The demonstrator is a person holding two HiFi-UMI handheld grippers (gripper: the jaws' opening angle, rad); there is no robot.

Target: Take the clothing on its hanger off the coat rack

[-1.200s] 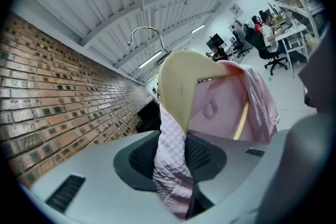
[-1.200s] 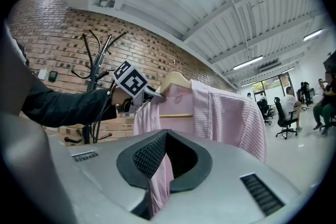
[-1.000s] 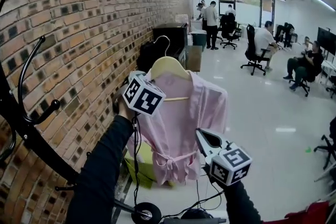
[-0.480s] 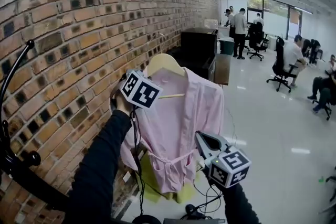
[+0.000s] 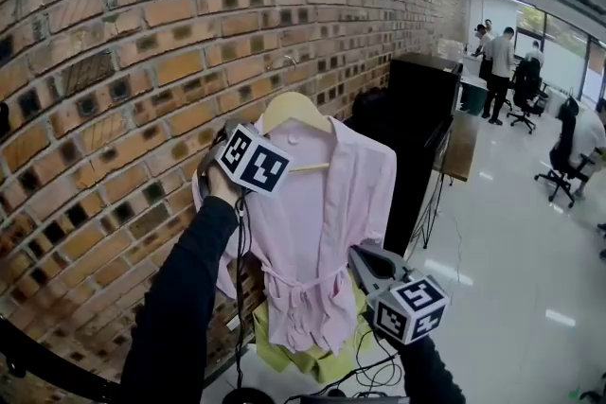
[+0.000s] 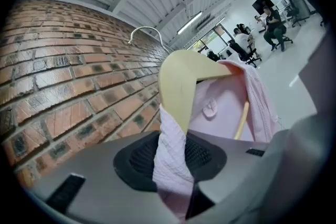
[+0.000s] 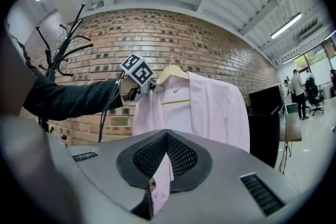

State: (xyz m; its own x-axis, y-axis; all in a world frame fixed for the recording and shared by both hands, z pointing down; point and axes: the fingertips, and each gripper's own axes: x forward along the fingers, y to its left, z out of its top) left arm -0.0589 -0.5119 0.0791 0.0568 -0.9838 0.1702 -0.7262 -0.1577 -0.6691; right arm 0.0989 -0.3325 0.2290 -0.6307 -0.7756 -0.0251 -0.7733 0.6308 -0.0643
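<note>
**Left claw** (image 6: 173,165): jaws partly closed. They pinch a fold of the pale pink belted robe (image 5: 322,213) where it drapes over the shoulder end of the cream wooden hanger (image 5: 295,109). In the head view it sits at 10 o'clock of the robe.

**Right claw** (image 7: 157,181): jaws pressed on a thin edge of the robe's cloth. In the head view it sits at 5 o'clock of the robe, near the hem.

**Robe on hanger:** held in the air between both claws, in front of the red brick wall (image 5: 142,61).

**View differences:**
- The left gripper view alone shows the hanger's silver wire hook (image 6: 147,31) standing free.
- The right gripper view alone shows the black metal coat rack (image 7: 58,55) upright at 9 o'clock, well apart from the hanger.
- The head view cuts the rack to a dark curved bar at the 7 o'clock edge.

**Partly hidden:**
- A yellow-green cloth (image 5: 312,360) lies behind the hem. What it is cannot be told.
- A tall black cabinet (image 5: 421,128) stands at 3 o'clock, overlapped by the robe's sleeve.

**Far:** standing people (image 5: 497,61) at 2 o'clock are too small for detail.
</note>
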